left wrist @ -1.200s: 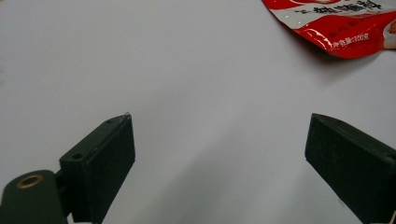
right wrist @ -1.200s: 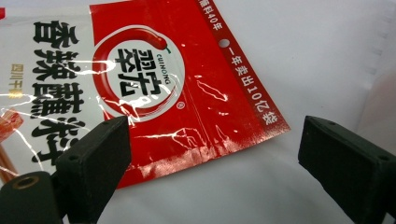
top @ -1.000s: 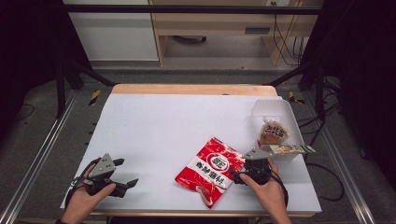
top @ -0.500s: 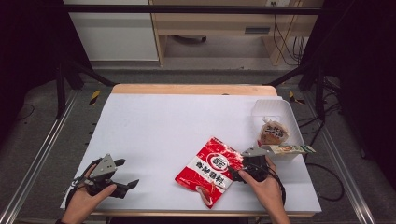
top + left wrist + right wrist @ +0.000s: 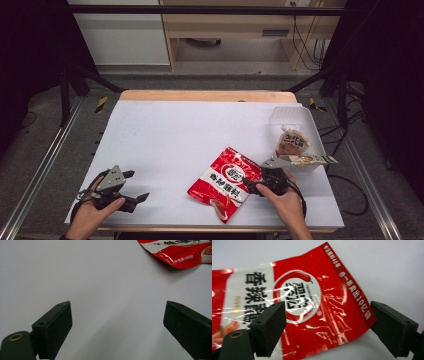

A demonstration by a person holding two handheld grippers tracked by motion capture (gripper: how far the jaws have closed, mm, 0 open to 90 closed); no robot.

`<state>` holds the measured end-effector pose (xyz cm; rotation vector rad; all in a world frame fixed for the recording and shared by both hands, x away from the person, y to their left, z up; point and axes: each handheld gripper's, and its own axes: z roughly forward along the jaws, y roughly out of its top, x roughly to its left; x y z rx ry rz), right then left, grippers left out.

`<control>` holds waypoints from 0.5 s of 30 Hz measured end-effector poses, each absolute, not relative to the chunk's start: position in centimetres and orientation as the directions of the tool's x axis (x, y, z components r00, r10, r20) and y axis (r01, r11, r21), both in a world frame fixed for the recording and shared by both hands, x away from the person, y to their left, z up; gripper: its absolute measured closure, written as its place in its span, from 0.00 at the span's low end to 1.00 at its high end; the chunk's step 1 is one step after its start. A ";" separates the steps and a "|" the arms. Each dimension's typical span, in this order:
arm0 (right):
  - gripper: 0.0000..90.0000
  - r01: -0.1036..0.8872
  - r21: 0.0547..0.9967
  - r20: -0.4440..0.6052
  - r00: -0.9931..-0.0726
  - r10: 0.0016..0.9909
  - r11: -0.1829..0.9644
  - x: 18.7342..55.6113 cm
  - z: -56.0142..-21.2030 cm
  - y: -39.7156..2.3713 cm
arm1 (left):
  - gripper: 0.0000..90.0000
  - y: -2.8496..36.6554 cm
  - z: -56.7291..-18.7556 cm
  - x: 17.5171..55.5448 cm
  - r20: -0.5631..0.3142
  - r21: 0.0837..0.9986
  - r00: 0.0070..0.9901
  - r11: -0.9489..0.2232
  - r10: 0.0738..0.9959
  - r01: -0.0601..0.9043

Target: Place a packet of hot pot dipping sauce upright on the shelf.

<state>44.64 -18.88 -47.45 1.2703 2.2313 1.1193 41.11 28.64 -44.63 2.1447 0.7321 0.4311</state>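
the red packet (image 5: pixel 228 182) lies flat on the white worktop (image 5: pixel 190 135), near its front edge and right of centre. the right gripper (image 5: pixel 325 327) sits at the packet's right end, its fingers (image 5: pixel 268 326) apart over the printed face and just been closing a little, not yet pressing it. the left gripper (image 5: pixel 131 187) rests well apart to the left, fingers (image 5: pixel 53 326) wide apart over bare worktop. a white tray (image 5: pixel 292 117) with two snack packs (image 5: pixel 292 141) stands near the right edge.

The frame edge is cutting off the red pouch (image 5: pixel 175 253) in the left gripper view; in the right gripper view its left end (image 5: pixel 222 302) is running out of frame. The label on the tray (image 5: pixel 305 117) packets is staying too small to read.
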 end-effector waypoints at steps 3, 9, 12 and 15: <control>0.20 0.562 0.772 0.095 -0.562 0.821 0.296 44.2 -47.3 -18.6 | 0.09 28.6 -44.6 41.1 0.055 0.788 0.774 -0.504 0.631 0.354; 0.42 0.585 0.746 0.068 -0.543 0.837 0.319 44.4 -47.6 -18.7 | 0.09 28.5 -44.7 41.1 0.058 0.784 0.778 -0.511 0.626 0.352; 0.60 0.583 0.742 0.030 -0.522 0.852 0.331 44.5 -47.6 -18.8 | 0.09 28.4 -44.7 41.1 0.061 0.780 0.779 -0.516 0.624 0.352; 0.73 0.563 0.740 -0.032 -0.518 0.855 0.368 44.6 -47.5 -18.7 | 0.09 28.3 -44.8 41.1 0.062 0.779 0.781 -0.519 0.621 0.351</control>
